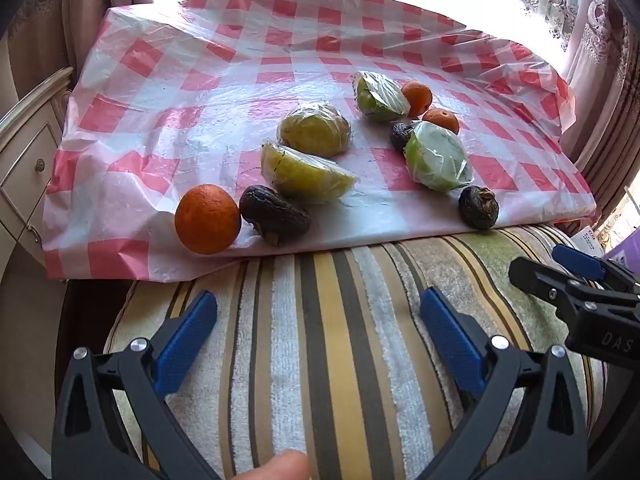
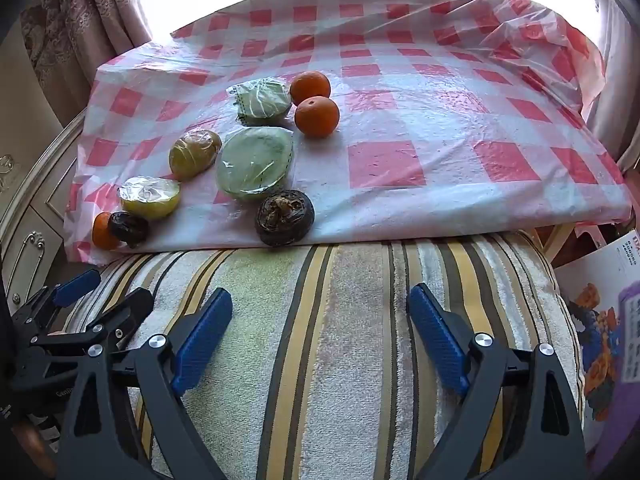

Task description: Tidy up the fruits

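Note:
Fruits lie on a red-and-white checked plastic cloth (image 1: 168, 80). An orange (image 1: 207, 219) and a dark wrinkled fruit (image 1: 274, 215) sit at the near left edge. Two plastic-wrapped yellow fruit pieces (image 1: 306, 174) (image 1: 315, 129) lie in the middle. Two wrapped green pieces (image 1: 437, 160) (image 1: 379, 95), two oranges (image 1: 417, 98) (image 1: 441, 120) and two dark fruits (image 1: 478, 207) (image 1: 401, 135) lie to the right. My left gripper (image 1: 318, 320) is open and empty over the striped cushion (image 1: 320, 340). My right gripper (image 2: 320, 320) is open and empty, short of the nearest dark fruit (image 2: 285, 217).
A cream drawer cabinet (image 1: 24, 168) stands at the left. Curtains (image 2: 80, 12) hang behind by a bright window. A printed purple box (image 2: 608, 320) lies at the right of the cushion. The right half of the cloth (image 2: 460, 120) holds no fruit.

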Available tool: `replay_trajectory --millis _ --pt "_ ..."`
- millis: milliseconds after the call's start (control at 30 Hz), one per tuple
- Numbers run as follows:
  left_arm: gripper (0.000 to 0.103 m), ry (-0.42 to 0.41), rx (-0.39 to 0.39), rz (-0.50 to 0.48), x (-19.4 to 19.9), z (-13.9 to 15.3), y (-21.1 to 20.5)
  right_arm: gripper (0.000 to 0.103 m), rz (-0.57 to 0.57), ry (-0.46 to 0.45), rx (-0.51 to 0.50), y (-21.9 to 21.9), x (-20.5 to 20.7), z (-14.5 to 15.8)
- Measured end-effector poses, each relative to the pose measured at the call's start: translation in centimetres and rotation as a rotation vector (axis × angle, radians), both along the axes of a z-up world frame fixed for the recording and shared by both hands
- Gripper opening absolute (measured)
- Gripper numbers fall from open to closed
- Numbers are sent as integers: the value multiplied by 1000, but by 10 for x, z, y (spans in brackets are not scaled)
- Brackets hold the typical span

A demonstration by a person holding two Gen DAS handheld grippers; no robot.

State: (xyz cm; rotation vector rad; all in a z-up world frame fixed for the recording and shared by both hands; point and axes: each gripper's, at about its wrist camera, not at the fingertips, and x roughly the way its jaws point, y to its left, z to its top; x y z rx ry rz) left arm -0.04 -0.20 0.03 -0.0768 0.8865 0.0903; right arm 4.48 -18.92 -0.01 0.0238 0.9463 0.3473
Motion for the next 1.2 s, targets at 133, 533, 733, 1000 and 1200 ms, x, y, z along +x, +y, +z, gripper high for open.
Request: replay_trajectory --millis 133,533,733,1000,1200 --pt "102 4 -24 0 0 0 0 87 0 5 10 1 0 0" --pt "102 5 -43 0 2 -2 5 87 -1 2 0 1 0 0" --pt "102 7 -45 1 2 -2 5 87 -1 2 1 -1 1 0" --pt "102 11 -50 3 2 -2 7 87 -1 3 0 -1 2 0" --pt "102 26 -51 6 2 -6 7 87 -1 0 0 -3 0 0"
